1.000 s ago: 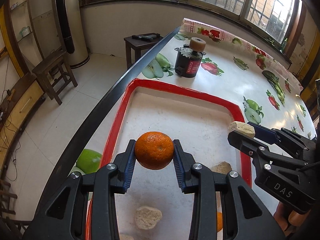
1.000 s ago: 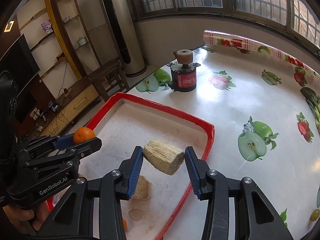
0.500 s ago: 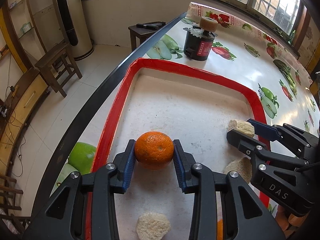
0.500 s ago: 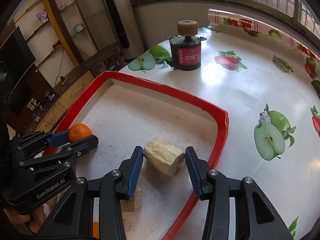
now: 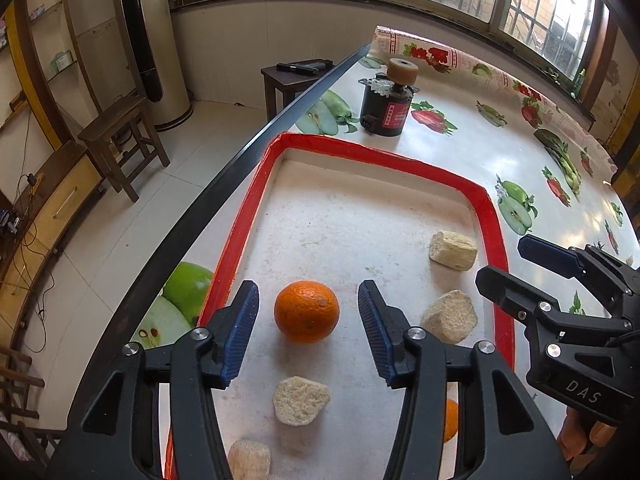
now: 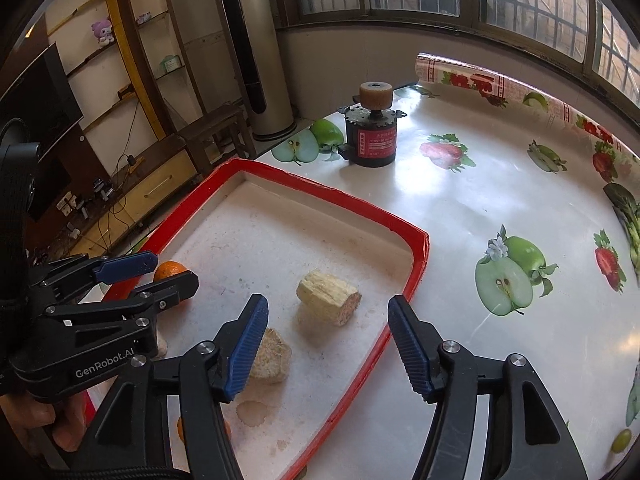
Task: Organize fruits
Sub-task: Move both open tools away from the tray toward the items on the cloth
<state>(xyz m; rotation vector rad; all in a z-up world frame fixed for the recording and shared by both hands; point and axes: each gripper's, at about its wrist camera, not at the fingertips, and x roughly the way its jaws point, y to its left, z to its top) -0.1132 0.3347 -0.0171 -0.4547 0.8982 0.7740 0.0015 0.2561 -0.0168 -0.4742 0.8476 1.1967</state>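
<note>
An orange (image 5: pixel 307 311) lies on the floor of the red-rimmed tray (image 5: pixel 384 152), between the jaws of my left gripper (image 5: pixel 308 289). The jaws are opening and the pads stand clear of the fruit on both sides. A beige fibrous chunk (image 6: pixel 328 298) rests on the tray (image 6: pixel 332 192) near its right rim, between the opening jaws of my right gripper (image 6: pixel 328 309), untouched. From the right wrist view the left gripper (image 6: pixel 176 277) sits at the tray's left with the orange (image 6: pixel 168 269) behind it. The right gripper (image 5: pixel 508 261) shows at the tray's right edge.
More beige chunks (image 5: pixel 450 317) (image 5: pixel 301 400) and a second orange (image 5: pixel 450 420) lie in the tray's near part. A black motor with a tan wheel (image 5: pixel 390 108) stands beyond the tray. The table's dark edge (image 5: pixel 240 160) runs along the left, with stools on the floor below.
Both grippers have spread their jaws. The orange left the left pads and the beige chunk left the right pads; each now lies on the tray floor.
</note>
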